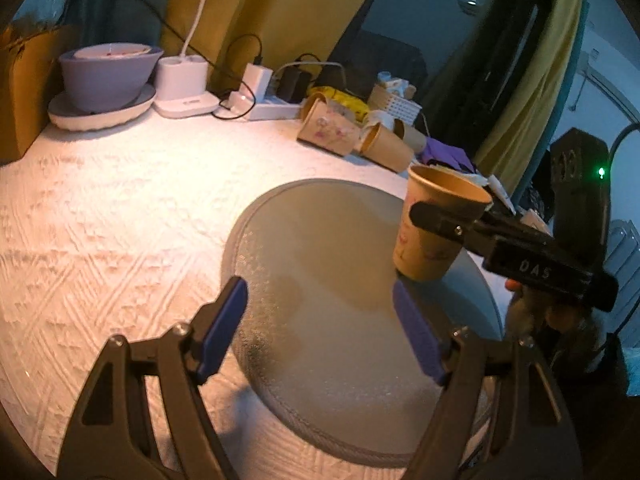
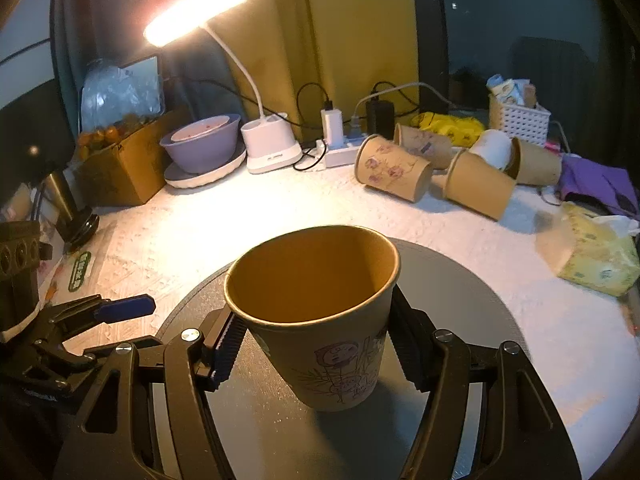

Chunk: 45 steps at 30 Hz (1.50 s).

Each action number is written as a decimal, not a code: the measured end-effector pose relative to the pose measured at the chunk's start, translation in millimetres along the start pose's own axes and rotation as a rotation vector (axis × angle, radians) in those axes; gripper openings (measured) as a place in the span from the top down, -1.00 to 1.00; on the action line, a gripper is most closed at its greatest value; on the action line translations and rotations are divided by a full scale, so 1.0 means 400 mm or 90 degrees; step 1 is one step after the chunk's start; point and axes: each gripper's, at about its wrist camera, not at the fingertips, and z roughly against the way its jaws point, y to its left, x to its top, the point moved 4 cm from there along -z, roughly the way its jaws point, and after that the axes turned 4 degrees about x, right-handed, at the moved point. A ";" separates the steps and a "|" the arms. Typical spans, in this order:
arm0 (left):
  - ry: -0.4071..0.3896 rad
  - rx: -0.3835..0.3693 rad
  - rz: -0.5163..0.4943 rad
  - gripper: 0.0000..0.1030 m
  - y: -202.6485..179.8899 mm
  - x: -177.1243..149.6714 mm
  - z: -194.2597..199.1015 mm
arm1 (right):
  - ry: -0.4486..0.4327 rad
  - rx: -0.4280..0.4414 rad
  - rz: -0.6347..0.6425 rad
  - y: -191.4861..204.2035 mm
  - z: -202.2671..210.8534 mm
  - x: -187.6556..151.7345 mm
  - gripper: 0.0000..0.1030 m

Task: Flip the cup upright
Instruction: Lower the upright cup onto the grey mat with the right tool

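Right gripper (image 2: 316,344) is clamped on the cup (image 2: 320,312), one finger on each side of its wall just below the rim. That cup stands mouth up with its axis close to vertical, tilted slightly, its base on or just above the grey mat (image 2: 460,280) at the mat's right edge; contact cannot be told. Left gripper (image 1: 320,328) hovers with jaws apart over the mat's near side, holding nothing. Judging from this, setting down falls to the right hand.

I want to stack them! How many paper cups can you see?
5. One cup stands upright on the grey mat, in the right claw. Four cups lie tipped at the back. More may be hidden.
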 end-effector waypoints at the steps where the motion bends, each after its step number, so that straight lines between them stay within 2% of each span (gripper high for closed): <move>1: 0.001 -0.001 0.003 -0.49 0.001 -0.001 -0.001 | 0.001 0.001 -0.001 -0.001 -0.006 -0.002 -0.33; 20: 0.007 -0.003 0.009 -0.49 0.005 -0.001 -0.010 | 0.023 -0.016 -0.034 -0.019 -0.002 -0.044 -0.33; 32: 0.004 0.024 -0.054 -0.49 -0.036 -0.013 0.001 | 0.032 -0.040 -0.049 -0.027 0.030 -0.079 -0.37; 35: -0.001 0.028 -0.064 -0.49 -0.047 -0.015 0.010 | 0.028 -0.044 -0.054 -0.027 0.045 -0.089 -0.45; 45: -0.013 0.036 -0.097 -0.49 -0.095 -0.026 0.052 | 0.018 -0.055 -0.057 -0.018 0.104 -0.118 -0.45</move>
